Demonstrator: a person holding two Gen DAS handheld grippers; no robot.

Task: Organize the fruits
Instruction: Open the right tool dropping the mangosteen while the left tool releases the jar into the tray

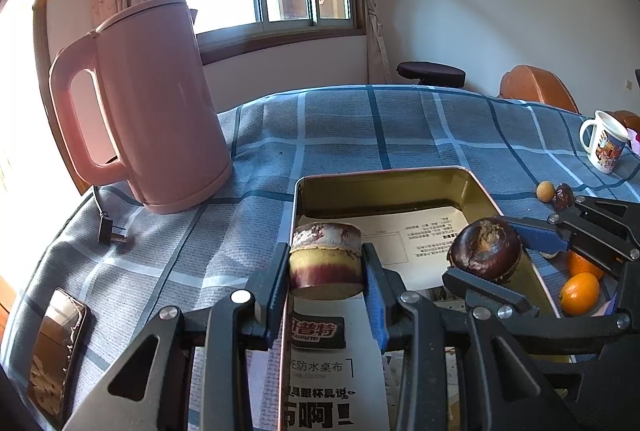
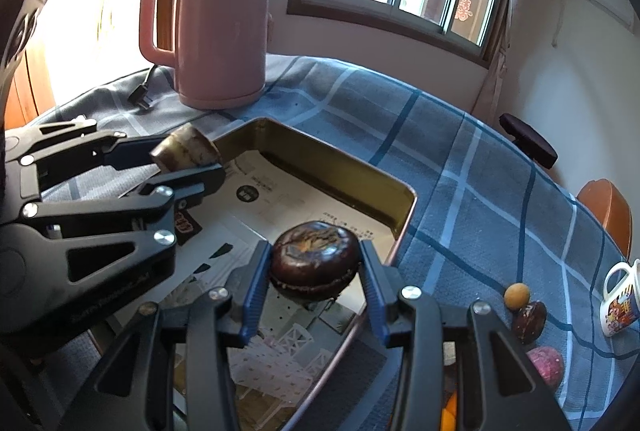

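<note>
My left gripper (image 1: 326, 263) is shut on a short purple and yellow sugarcane piece (image 1: 326, 257), held over the near left corner of the gold metal tin (image 1: 384, 181). It also shows in the right wrist view (image 2: 186, 151). My right gripper (image 2: 314, 271) is shut on a dark brown water chestnut (image 2: 314, 261), held over the tin (image 2: 340, 167) near its right side. The chestnut also shows in the left wrist view (image 1: 484, 247). Paper sheets line the tin's bottom. Loose fruit lies on the cloth right of the tin: two oranges (image 1: 580, 293), a small tan fruit (image 2: 516, 295), a dark chestnut (image 2: 529, 317) and a pink fruit (image 2: 545, 365).
A pink electric kettle (image 1: 152, 111) stands at the back left with its plug (image 1: 110, 231) on the blue checked cloth (image 1: 360, 131). A phone (image 1: 56, 355) lies at the near left. A printed white mug (image 1: 604, 143) stands at the right. Chairs stand beyond the table.
</note>
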